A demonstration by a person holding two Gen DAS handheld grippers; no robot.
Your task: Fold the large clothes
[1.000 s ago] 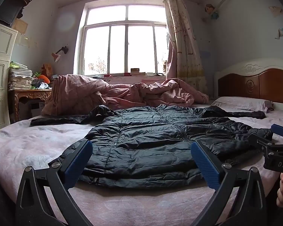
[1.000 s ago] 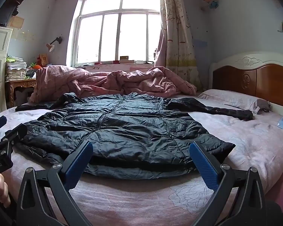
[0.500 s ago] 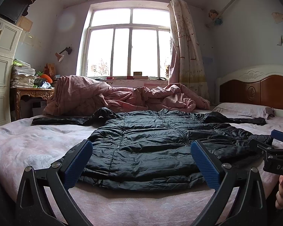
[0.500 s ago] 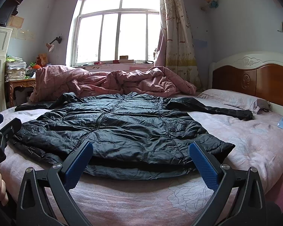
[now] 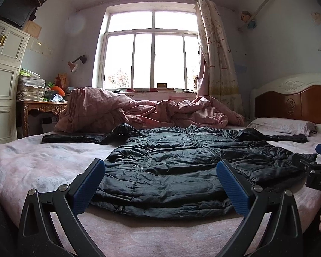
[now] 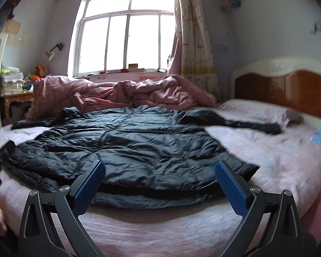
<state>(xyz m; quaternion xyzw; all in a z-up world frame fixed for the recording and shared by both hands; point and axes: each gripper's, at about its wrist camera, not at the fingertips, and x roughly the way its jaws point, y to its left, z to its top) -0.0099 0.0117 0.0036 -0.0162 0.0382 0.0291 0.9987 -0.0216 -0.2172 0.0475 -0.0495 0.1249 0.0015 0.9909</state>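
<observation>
Both grippers, left gripper (image 5: 160,184) and right gripper (image 6: 160,183), stay spread and empty while edging toward the black jacket (image 5: 182,167) at the bed's (image 5: 32,160) near edge; folding not yet begun.

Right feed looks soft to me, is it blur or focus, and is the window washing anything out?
Right wrist view: motion smear on the headboard and pillow; jacket still readable. Left wrist view: sharp. Both views: window blown out white, fisheye bending the edges.
</observation>
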